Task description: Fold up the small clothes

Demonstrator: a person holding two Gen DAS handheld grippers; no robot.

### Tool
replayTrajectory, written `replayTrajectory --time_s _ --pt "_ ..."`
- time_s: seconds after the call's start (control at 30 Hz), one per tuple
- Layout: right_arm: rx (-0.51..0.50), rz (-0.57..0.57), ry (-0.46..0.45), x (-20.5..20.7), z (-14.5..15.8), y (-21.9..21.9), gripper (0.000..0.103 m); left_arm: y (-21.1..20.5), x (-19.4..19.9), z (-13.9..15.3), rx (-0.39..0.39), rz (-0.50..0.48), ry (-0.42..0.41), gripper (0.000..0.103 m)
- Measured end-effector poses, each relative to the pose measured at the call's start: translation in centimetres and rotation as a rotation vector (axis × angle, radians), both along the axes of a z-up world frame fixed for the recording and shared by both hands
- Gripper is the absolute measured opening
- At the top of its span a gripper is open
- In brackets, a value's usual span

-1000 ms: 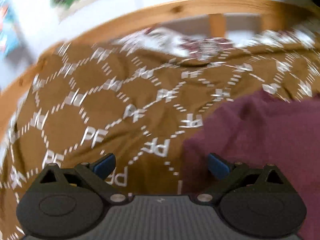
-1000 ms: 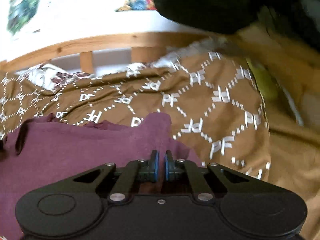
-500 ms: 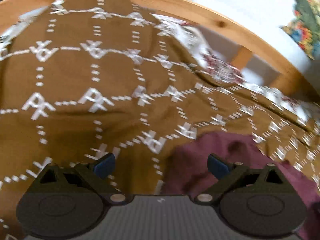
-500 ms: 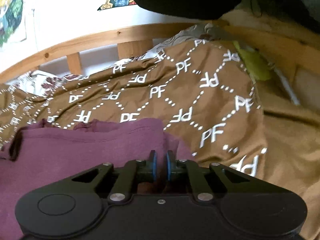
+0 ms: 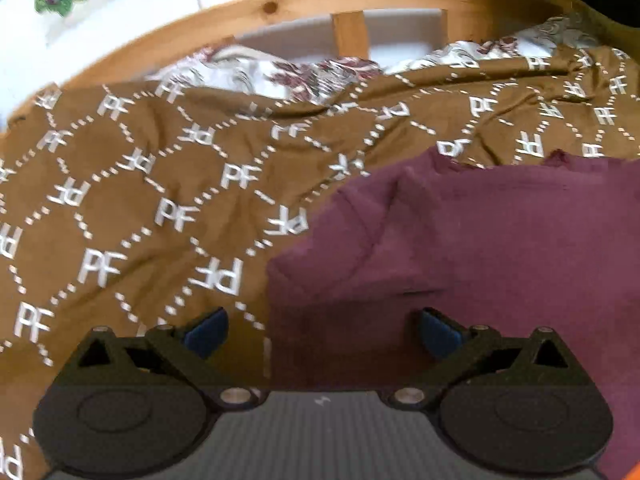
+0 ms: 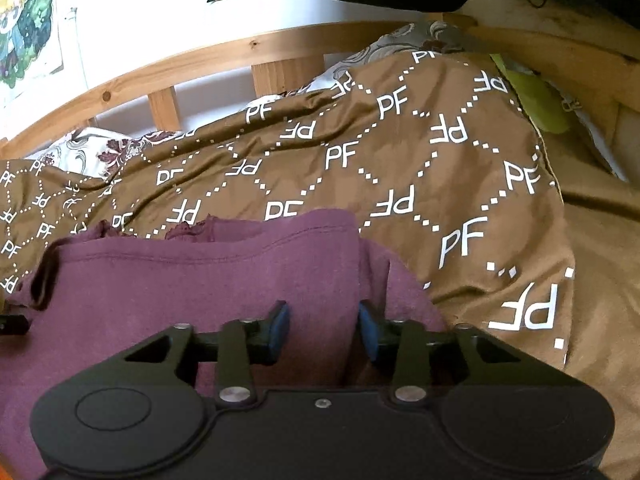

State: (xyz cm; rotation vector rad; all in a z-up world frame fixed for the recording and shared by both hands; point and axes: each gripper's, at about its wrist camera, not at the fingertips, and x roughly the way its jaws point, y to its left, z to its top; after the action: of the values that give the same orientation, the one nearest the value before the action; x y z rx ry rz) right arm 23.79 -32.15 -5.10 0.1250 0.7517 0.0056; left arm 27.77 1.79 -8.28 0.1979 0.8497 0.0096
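- The maroon garment (image 6: 192, 280) lies on the brown bedspread (image 5: 160, 208) of the bed, with a folded layer on top whose stitched hem runs across it; in the left wrist view (image 5: 480, 248) it fills the right side.
- Its far edge is frayed and lies towards the wooden headboard (image 5: 320, 0).
- The right hand-held gripper (image 6: 323, 330) stands over the near right corner of the garment. Its blue pads (image 6: 280, 326) are apart with the cloth between them, and they do not press on it; the log shows the jaws have just been moving, opening and then closing a little.
- The left hand-held gripper (image 5: 322, 330) is wide open and holds nothing; the left edge of the garment lies between its pads (image 5: 206, 332), over the bedspread.
- Behind the bedspread, near the headboard, a white floral pillow (image 5: 288, 76) shows.
- By the right edge of the bed a yellow-green thing (image 6: 536, 100) lies; I cannot tell what it is.
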Motion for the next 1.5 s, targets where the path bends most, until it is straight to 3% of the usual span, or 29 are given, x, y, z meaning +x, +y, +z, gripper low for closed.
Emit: replayTrajectory --time_s 0.03,0.27,0.43,0.6,0.73,0.9,1.03,1.07,1.23,1.33,1.5 --pt "-0.012 -0.008 -0.007 -0.1 0.1 0.0 0.007 0.2 0.1 0.1 -0.008 0.024 -0.012 0.102" --pt "-0.069 -0.028 -0.081 -0.8 1.6 0.0 0.004 5.0 1.4 0.7 -0.235 0.216 -0.026 0.102" --pt "-0.070 -0.050 -0.053 -0.9 1.6 -0.4 0.004 7.4 2.6 -0.2 -0.280 0.317 0.019 0.100" --pt "-0.027 -0.071 0.002 -0.5 0.5 -1.0 0.005 8.0 2.3 -0.2 -0.309 0.324 0.011 0.100" --pt "-0.037 -0.067 -0.020 -0.8 0.7 -0.8 0.021 7.6 1.2 0.5 -0.322 0.294 0.005 0.102" --pt "-0.016 -0.065 -0.060 -1.7 1.5 -0.9 0.049 7.0 -0.6 2.3 -0.327 0.249 -0.005 0.102" --pt "-0.028 -0.051 -0.150 -3.5 3.3 -0.2 0.094 6.8 -2.8 3.9 -0.313 0.235 -0.035 0.102" --pt "-0.028 -0.052 -0.177 -4.1 3.7 0.0 0.100 6.8 -3.5 4.1 -0.318 0.235 -0.039 0.102" --pt "-0.011 -0.025 -0.248 -7.0 5.4 2.5 0.102 6.5 -7.0 4.8 -0.312 0.256 -0.002 0.102" --pt "-0.066 0.009 -0.271 -8.6 5.9 5.0 0.102 5.9 -9.1 5.0 -0.276 0.280 -0.009 0.102" --pt "-0.108 0.076 -0.221 -10.3 5.3 9.0 0.102 6.4 -9.8 4.6 -0.314 0.316 0.036 0.102"
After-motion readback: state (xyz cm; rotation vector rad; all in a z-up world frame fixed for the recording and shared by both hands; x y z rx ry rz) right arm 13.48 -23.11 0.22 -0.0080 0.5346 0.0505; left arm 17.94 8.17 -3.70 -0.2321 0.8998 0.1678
